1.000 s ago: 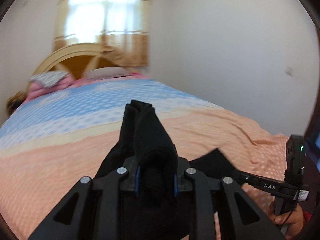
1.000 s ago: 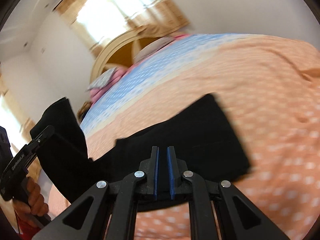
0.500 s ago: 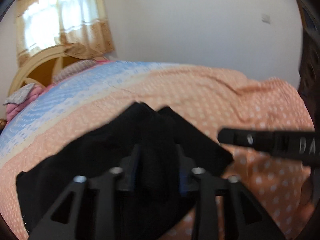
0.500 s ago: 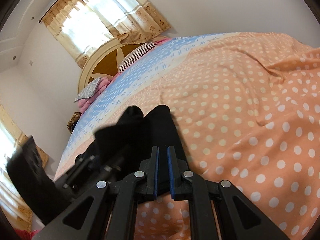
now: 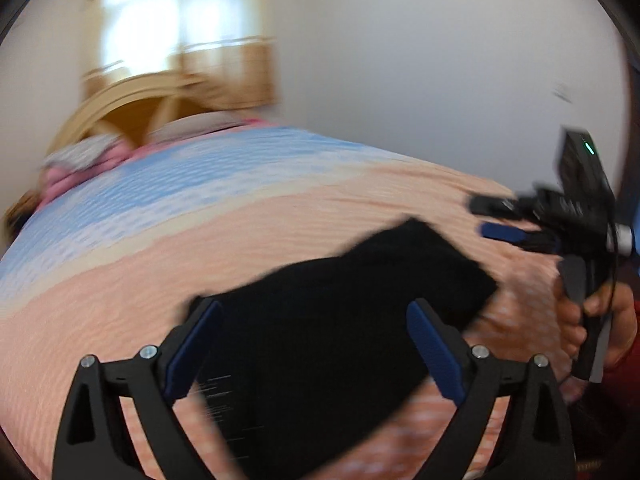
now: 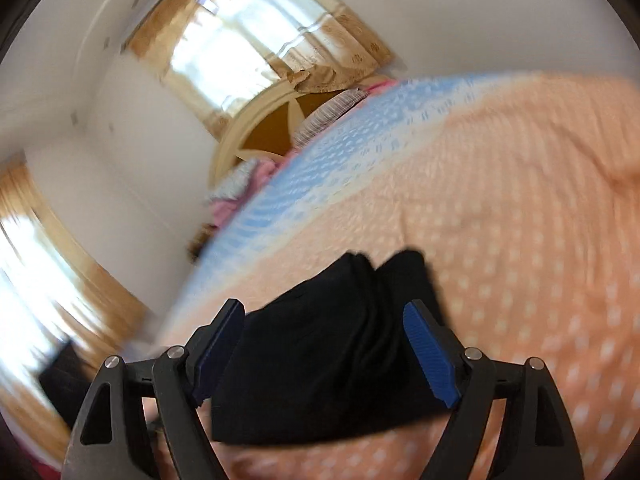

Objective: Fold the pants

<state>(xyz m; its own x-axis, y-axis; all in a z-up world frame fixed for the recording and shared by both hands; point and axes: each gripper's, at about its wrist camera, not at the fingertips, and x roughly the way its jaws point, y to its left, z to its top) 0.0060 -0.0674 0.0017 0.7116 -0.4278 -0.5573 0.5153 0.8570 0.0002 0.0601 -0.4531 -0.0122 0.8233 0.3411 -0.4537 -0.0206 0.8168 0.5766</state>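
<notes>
The black pants (image 5: 340, 320) lie folded in a dark bundle on the orange dotted bedspread (image 5: 120, 300). My left gripper (image 5: 314, 344) hovers just above them, its jaws opening wide, blue pads clear of the cloth. In the right wrist view the same pants (image 6: 328, 352) show layered folds between and beyond the spread fingers of my right gripper (image 6: 326, 348), whose jaws are also opening and press on nothing. The right gripper (image 5: 504, 220) also appears at the right of the left wrist view, held in a hand (image 5: 600, 320). Both views are blurred by motion.
The bedspread turns blue (image 5: 180, 184) toward the headboard (image 5: 132, 108), where pillows (image 5: 80, 160) lie. A curtained window (image 6: 248, 40) sits behind the bed and a second window (image 6: 36, 280) on the left wall. A white wall (image 5: 440, 80) borders the bed's far side.
My left gripper let go of the pants, which dropped from a raised fold onto the bed. My right gripper went from shut to wide open over the folded bundle.
</notes>
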